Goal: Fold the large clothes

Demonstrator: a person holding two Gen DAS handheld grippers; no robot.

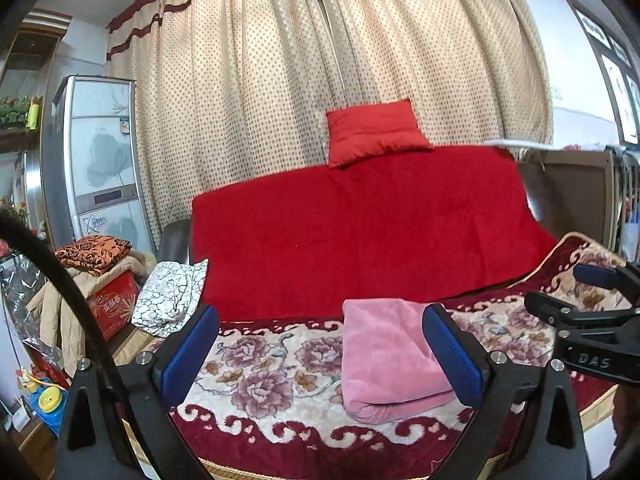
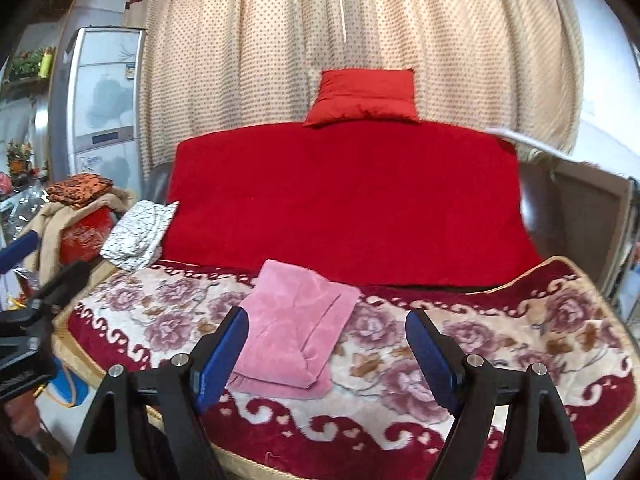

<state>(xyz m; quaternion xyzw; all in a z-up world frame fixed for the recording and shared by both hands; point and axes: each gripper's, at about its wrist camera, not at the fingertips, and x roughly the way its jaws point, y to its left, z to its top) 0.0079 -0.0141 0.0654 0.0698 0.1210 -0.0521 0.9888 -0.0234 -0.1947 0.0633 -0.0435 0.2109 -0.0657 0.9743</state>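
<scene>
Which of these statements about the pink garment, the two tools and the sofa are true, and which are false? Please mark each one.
1. The pink garment lies folded on the floral blanket. True.
2. The left tool is shut on the pink garment. False: its jaws stand open and its pads touch nothing.
3. The right tool is open and holds nothing. True.
4. The red cushion lies on the floral blanket beside the garment. False: it sits up on the sofa back, against the curtain.
5. A black-and-white patterned cloth lies at the left end of the sofa. True.
</scene>
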